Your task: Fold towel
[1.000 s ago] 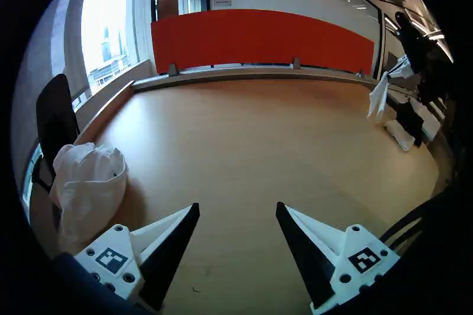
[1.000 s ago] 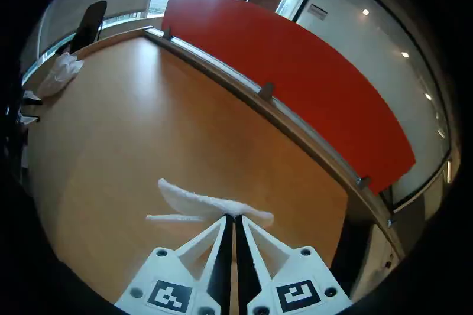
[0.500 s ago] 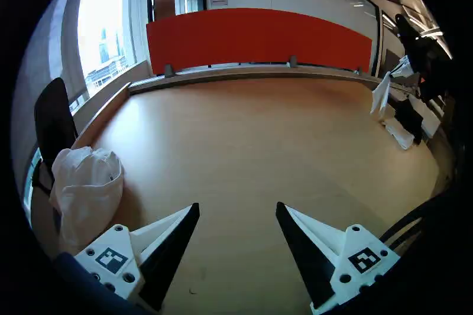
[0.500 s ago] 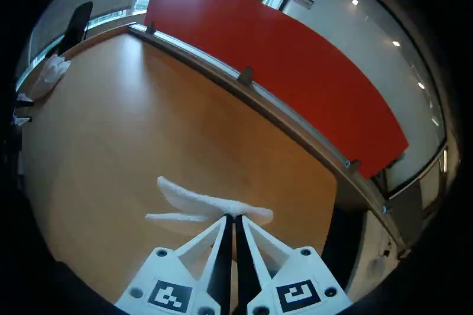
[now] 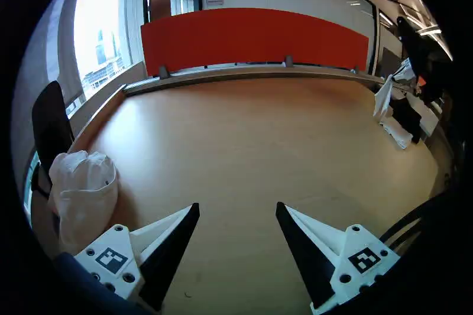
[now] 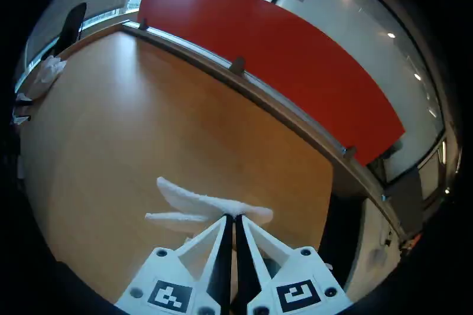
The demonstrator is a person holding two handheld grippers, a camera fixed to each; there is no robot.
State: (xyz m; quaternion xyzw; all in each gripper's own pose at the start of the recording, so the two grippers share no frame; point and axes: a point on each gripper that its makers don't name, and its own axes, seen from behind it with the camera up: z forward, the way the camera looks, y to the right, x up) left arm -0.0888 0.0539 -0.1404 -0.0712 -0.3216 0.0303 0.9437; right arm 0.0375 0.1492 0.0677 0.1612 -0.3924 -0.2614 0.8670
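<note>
**Towel in one gripper, no fold made yet**

Left gripper view: the left gripper (image 5: pixel 236 205) hovers with its fingers spread wide and nothing between them. Below it is bare wood of the table (image 5: pixel 248 137). A white bundle (image 5: pixel 83 188) sits at the near left edge of the table, beside a dark chair (image 5: pixel 50 126), and a red partition (image 5: pixel 254 34) runs along the far side. Far to the right, by the table's edge, a strip of white cloth hangs among dark shapes. It is probably the towel (image 5: pixel 384 97) in the other gripper, but it is too small and dim to be sure.

Right gripper view: the right gripper (image 6: pixel 235 217) has its fingers pressed together on the towel (image 6: pixel 207 204). The pinched cloth bunches into a narrow ridge that spreads left and right just past the fingertips, over the near part of the table (image 6: pixel 148 114). I cannot tell whether any of it touches the wood.

Judged from this, the task is at its start. The towel is gripped at one place only, crumpled rather than laid flat, and no crease or doubled layer shows. Spreading it on the table, taking a second hold with the free gripper, and making every fold remain to be done.
</note>
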